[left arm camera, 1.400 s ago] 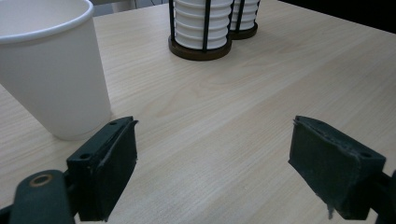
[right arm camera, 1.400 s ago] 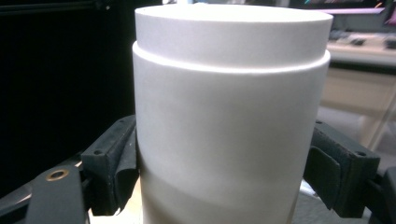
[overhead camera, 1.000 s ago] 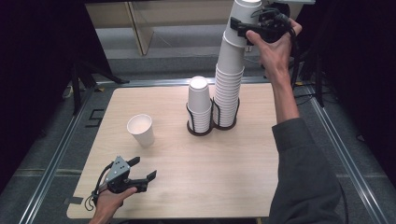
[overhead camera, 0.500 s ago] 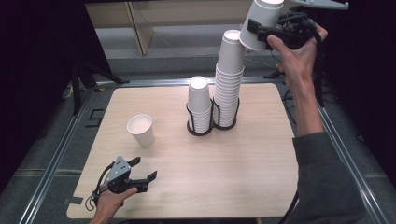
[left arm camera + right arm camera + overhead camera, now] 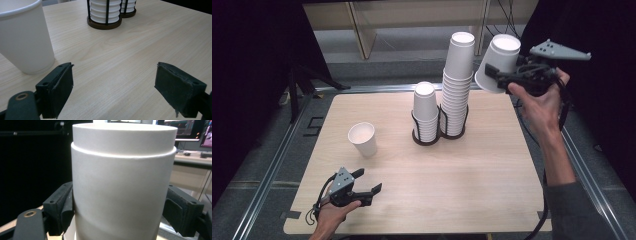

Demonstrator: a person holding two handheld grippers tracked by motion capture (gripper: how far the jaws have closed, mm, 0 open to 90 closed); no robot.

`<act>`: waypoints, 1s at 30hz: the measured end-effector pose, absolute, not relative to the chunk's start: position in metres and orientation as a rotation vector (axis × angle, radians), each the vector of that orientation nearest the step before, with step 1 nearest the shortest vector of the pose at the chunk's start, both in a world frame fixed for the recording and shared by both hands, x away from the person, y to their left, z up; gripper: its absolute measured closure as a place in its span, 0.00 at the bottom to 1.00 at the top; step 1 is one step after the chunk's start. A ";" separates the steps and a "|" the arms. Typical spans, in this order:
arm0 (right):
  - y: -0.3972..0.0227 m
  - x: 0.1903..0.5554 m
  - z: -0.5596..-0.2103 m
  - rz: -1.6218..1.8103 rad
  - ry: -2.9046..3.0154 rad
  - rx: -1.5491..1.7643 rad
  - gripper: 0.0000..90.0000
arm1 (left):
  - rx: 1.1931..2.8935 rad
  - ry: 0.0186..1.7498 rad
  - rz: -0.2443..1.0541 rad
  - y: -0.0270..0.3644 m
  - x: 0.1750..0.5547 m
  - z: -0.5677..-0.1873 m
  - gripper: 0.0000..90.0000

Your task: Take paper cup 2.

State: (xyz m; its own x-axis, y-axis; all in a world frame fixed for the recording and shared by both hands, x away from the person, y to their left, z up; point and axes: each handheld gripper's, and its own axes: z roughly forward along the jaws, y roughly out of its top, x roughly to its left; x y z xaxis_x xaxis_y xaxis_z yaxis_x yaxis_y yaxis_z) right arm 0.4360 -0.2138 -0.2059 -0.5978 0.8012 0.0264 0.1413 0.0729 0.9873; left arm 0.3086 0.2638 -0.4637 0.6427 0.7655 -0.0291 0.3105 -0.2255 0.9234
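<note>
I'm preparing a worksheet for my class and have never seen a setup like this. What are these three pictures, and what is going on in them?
There is no robot here: a person holds a hand-held claw in each hand. The high view looks down on the table from above. The other two pictures come from cameras riding on each claw, looking along its black jaws. On the table stand a lone cup and two stacks in wire holders, a short stack and a tall stack. The left claw is open near the table's front edge and holds nothing. The right claw, raised beside the tall stack, grips a tilted held cup.
</note>
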 end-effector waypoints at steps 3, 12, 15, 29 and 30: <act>-0.209 0.427 -0.233 1.596 1.844 0.928 0.21 | 1.817 0.859 0.544 0.262 0.308 -0.462 0.16; -0.183 0.415 -0.292 1.636 1.959 0.923 0.21 | 1.792 0.845 0.535 0.256 0.312 -0.464 0.16; -0.166 0.413 -0.320 1.672 2.013 0.917 0.21 | 1.801 0.828 0.537 0.251 0.313 -0.463 0.16; -0.124 0.411 -0.372 1.696 2.137 0.909 0.21 | 1.760 0.791 0.517 0.231 0.316 -0.462 0.16; -0.121 0.411 -0.375 1.703 2.150 0.912 0.21 | 1.750 0.784 0.507 0.231 0.315 -0.462 0.16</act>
State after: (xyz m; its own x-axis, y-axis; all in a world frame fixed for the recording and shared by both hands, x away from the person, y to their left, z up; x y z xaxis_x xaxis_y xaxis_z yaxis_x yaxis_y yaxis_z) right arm 0.4113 -0.1215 -0.3746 -0.7727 0.6084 0.1810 0.3154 0.1205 0.9413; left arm 0.3153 0.2308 -0.4623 0.6895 0.7228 -0.0460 0.2546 -0.1824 0.9497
